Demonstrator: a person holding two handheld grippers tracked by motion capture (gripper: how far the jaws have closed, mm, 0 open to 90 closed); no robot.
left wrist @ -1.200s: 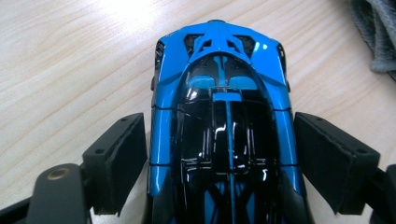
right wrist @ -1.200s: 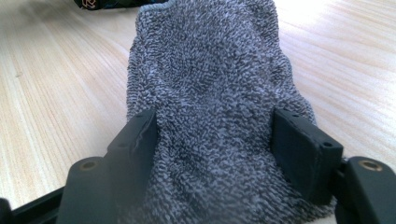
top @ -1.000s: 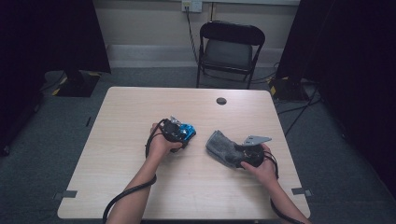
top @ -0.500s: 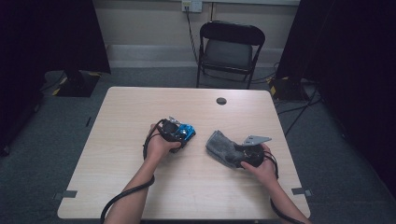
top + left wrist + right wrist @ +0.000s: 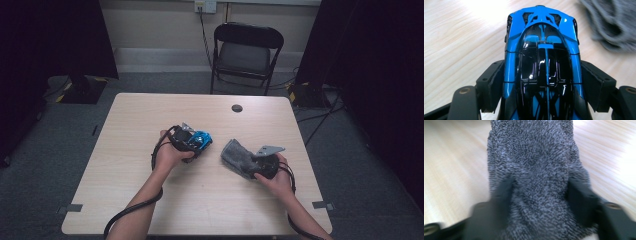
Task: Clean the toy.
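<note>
Mid-frame I am clamping the left gripper (image 5: 541, 82) on a blue toy car (image 5: 541, 50), the right gripper (image 5: 539, 202), blurred, apparently closing on a grey cloth (image 5: 534, 157).

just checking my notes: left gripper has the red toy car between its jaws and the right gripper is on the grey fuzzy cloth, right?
Not quite: the toy car in the left gripper is blue and black, not red, as the left gripper view shows. The rest stands: the right gripper has been closing on the grey fuzzy cloth.
</note>
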